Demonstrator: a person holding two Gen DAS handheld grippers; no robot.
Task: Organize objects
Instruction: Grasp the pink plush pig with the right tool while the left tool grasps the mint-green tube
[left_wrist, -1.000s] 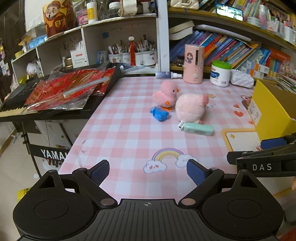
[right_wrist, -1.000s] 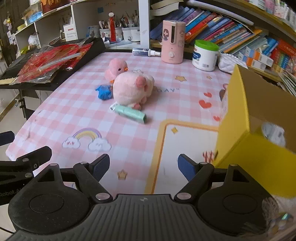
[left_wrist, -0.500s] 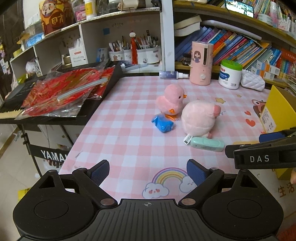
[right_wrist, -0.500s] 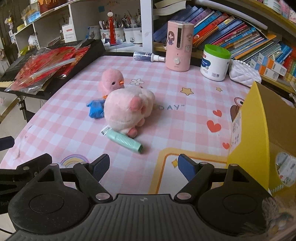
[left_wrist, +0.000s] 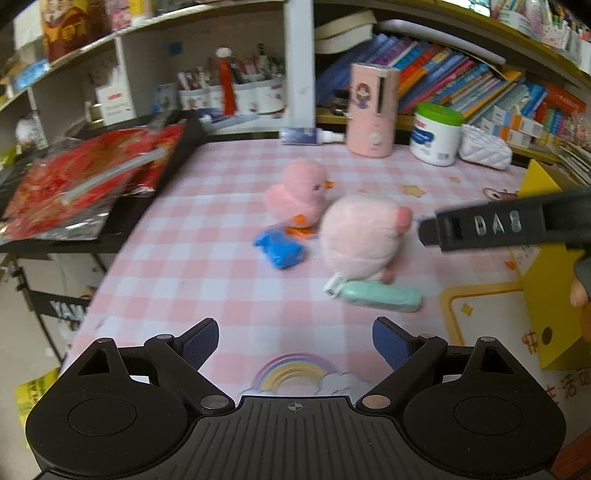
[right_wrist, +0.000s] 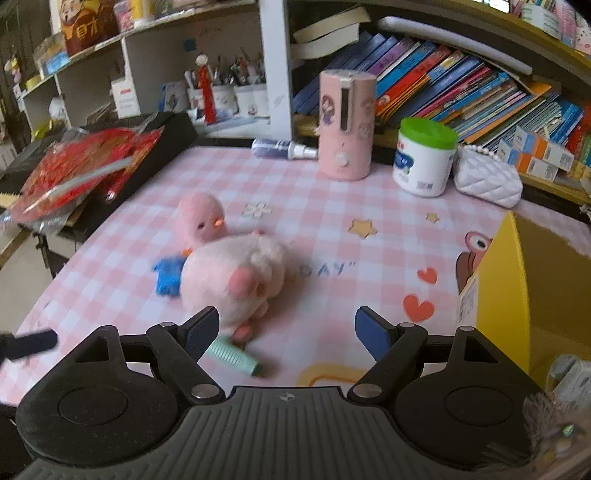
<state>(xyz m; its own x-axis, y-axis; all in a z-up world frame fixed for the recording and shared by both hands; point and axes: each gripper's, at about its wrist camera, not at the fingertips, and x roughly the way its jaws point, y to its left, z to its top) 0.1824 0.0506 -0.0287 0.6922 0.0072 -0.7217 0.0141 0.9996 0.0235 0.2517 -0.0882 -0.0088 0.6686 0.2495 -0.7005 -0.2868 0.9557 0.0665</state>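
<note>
On the pink checked table mat (left_wrist: 207, 280) lie a pink plush pig (left_wrist: 360, 234) (right_wrist: 236, 278), a pink plush chick (left_wrist: 297, 197) (right_wrist: 199, 221) behind it, a small blue toy (left_wrist: 282, 251) (right_wrist: 168, 277) and a mint-green tube-shaped case (left_wrist: 380, 297) (right_wrist: 232, 356) in front of the pig. My left gripper (left_wrist: 293, 339) hovers open over the mat, short of the toys, nothing between its fingers. My right gripper (right_wrist: 286, 332) is open too, just short of the pig and above the mint case. A finger of the right gripper (left_wrist: 491, 227) crosses the left wrist view beside the pig.
A yellow box (right_wrist: 517, 295) (left_wrist: 546, 266) stands open at the right edge. At the back stand a pink dispenser (right_wrist: 347, 125), a green-lidded white jar (right_wrist: 424, 158), a spray bottle (right_wrist: 282, 149) and a white quilted pouch (right_wrist: 487, 181). Red packets (left_wrist: 85, 177) lie on a keyboard at left. Bookshelves rise behind.
Both grippers have moved forward toward the toys, which now look larger and closer. The right gripper's finger has advanced across the left wrist view to beside the pig. Jaws unchanged.
</note>
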